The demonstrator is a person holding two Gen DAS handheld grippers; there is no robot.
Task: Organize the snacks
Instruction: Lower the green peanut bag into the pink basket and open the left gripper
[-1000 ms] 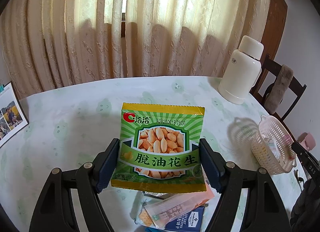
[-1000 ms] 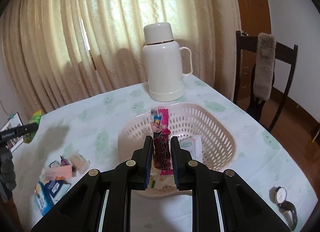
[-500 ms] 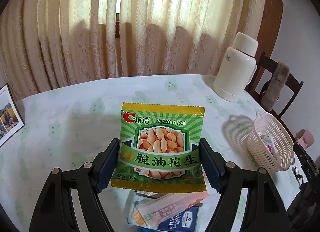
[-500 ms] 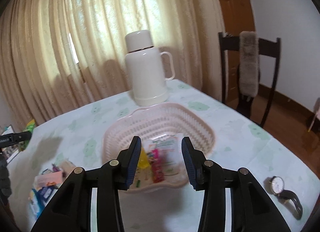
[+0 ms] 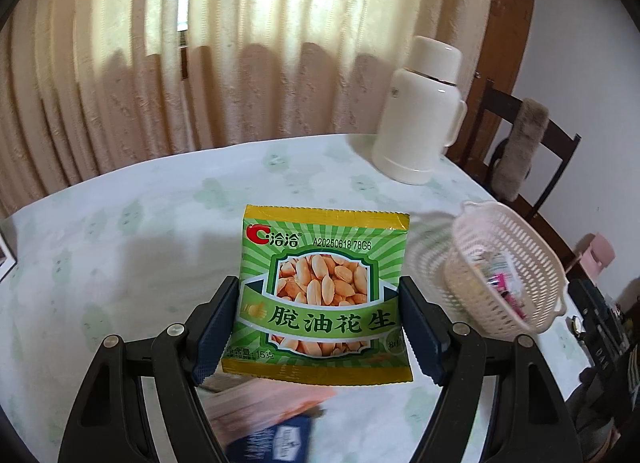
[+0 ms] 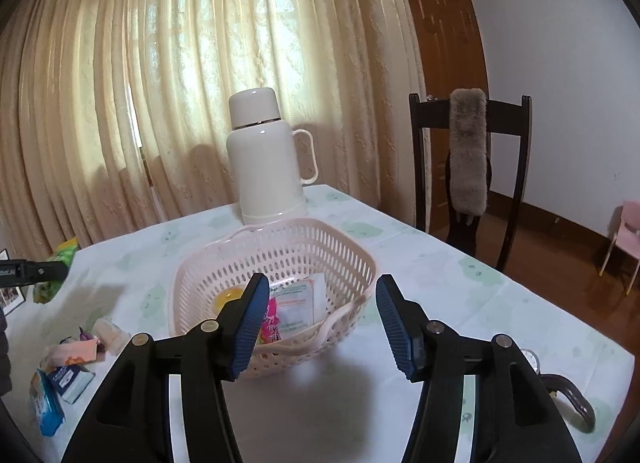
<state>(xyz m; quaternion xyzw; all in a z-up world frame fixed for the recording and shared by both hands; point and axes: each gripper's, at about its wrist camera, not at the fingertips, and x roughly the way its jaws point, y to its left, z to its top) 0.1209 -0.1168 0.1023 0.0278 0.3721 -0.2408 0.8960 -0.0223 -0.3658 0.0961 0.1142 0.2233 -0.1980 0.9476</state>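
Peanuts packet clamped in left gripper beside basket; only right view shows right gripper just opening, empty, above it.

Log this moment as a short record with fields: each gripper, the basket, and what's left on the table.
left gripper: shut on the peanut packet, held upright above the table
right gripper: open, jaws just been opening, nothing between them
basket: holds the pink snack bar and other packets
loose snacks: on the table, left of the basket
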